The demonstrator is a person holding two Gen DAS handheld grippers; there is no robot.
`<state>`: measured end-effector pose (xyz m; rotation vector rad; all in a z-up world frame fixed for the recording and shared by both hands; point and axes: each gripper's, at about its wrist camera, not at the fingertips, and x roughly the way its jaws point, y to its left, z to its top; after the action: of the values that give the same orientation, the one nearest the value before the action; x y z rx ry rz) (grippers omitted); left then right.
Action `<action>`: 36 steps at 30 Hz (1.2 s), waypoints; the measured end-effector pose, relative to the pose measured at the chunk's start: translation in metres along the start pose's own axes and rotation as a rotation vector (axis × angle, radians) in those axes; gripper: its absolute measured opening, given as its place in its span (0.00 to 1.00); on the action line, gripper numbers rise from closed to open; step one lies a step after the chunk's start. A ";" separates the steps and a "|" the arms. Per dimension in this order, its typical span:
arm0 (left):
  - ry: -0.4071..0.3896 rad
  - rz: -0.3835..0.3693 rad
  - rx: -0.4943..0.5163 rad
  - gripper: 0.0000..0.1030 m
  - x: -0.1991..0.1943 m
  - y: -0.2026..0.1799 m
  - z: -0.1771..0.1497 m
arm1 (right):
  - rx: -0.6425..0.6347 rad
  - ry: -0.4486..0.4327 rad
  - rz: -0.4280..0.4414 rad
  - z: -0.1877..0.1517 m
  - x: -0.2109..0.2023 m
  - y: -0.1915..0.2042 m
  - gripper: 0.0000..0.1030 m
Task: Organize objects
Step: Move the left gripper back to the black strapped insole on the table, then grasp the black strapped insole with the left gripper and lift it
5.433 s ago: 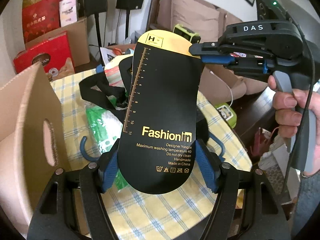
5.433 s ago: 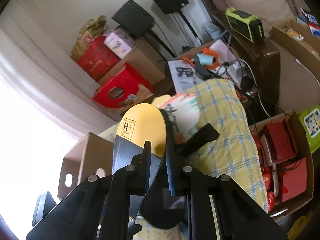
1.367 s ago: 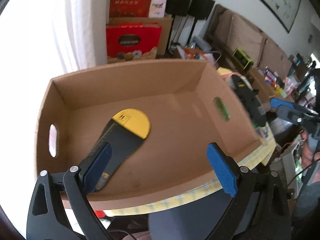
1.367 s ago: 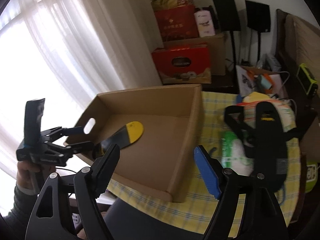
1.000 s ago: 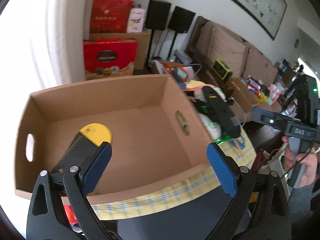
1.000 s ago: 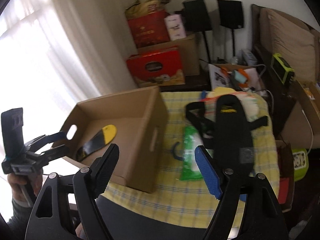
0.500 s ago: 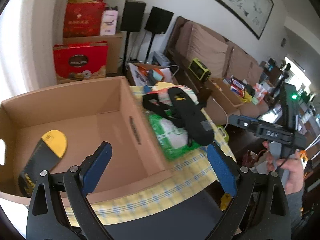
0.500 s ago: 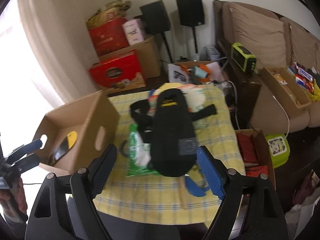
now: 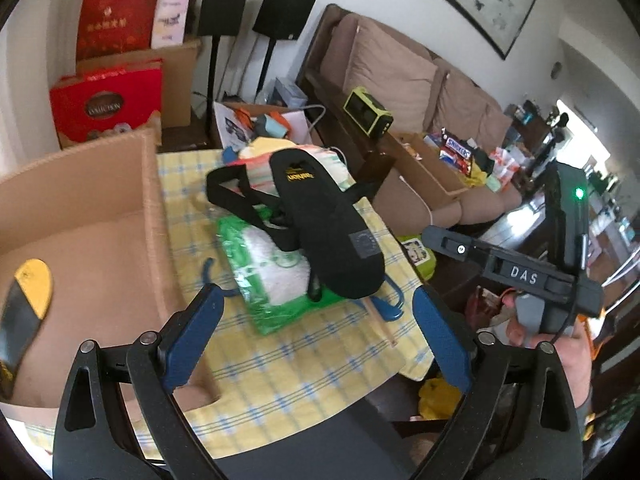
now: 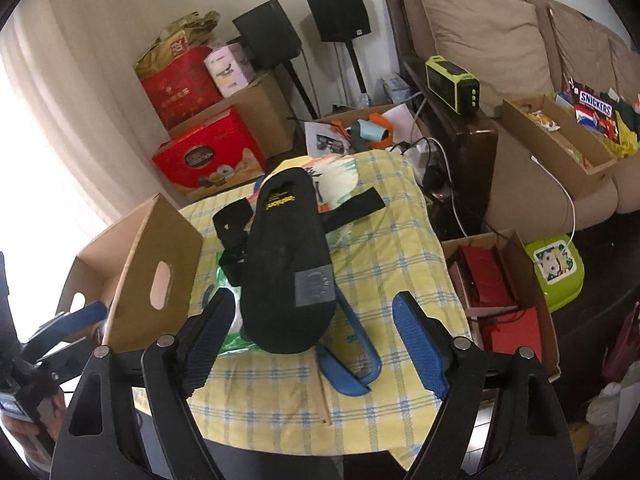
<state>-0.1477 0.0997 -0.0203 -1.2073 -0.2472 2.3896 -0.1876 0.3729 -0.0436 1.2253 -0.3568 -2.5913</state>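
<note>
A long black insole [image 9: 320, 232] [image 10: 288, 264] lies on a green wipes pack [image 9: 272, 280] and black straps on the yellow checked tablecloth [image 9: 280, 364]. A black insole with a yellow heel [image 9: 24, 308] lies in the open cardboard box [image 9: 152, 208] [image 10: 156, 256] at the left. My left gripper [image 9: 316, 294] hovers open before the pile, its jaws closing slightly with nothing between the pads. My right gripper [image 10: 314, 298] is open over the near end of the black insole, its jaws also closing a little and the pads not touching it.
A blue hanger [image 10: 352, 364] and a wooden stick [image 9: 380, 326] lie at the table's near right corner. Red gift boxes [image 10: 208, 152], speakers on stands, a sofa [image 10: 500, 40] and floor boxes [image 10: 500, 280] surround the table.
Both grippers swung from the cardboard box toward the pile on the cloth. The yellow-heeled insole, held earlier by both grippers, now lies in the box, and both sets of jaws are empty.
</note>
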 end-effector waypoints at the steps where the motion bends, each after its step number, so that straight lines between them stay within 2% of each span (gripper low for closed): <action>1: 0.007 -0.018 -0.017 0.82 0.006 -0.001 0.002 | 0.011 0.000 0.005 0.000 0.002 -0.004 0.77; 2: 0.009 -0.026 -0.028 0.75 0.009 -0.002 0.003 | 0.022 0.000 0.011 0.000 0.003 -0.007 0.76; 5: 0.019 -0.051 -0.050 0.74 0.021 -0.008 0.008 | 0.064 0.002 0.045 0.000 0.011 -0.018 0.67; 7: 0.027 -0.058 -0.063 0.74 0.032 -0.010 0.011 | 0.093 0.013 0.067 0.001 0.019 -0.025 0.55; 9: 0.035 -0.053 -0.076 0.71 0.044 -0.012 0.016 | 0.122 0.024 0.090 0.002 0.027 -0.031 0.48; 15: 0.065 -0.008 -0.055 0.54 0.075 -0.019 0.019 | 0.162 0.050 0.143 0.007 0.044 -0.038 0.41; 18: 0.092 -0.003 -0.077 0.54 0.091 -0.015 0.018 | 0.151 0.064 0.154 0.009 0.053 -0.037 0.37; 29: 0.142 0.030 -0.178 0.54 0.138 0.012 0.013 | 0.154 0.106 0.182 0.010 0.081 -0.042 0.36; 36: 0.128 0.019 -0.170 0.54 0.143 0.014 0.014 | 0.134 0.127 0.212 0.006 0.087 -0.036 0.23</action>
<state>-0.2366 0.1548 -0.1194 -1.4384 -0.4061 2.3343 -0.2506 0.3788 -0.1139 1.3105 -0.6077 -2.3303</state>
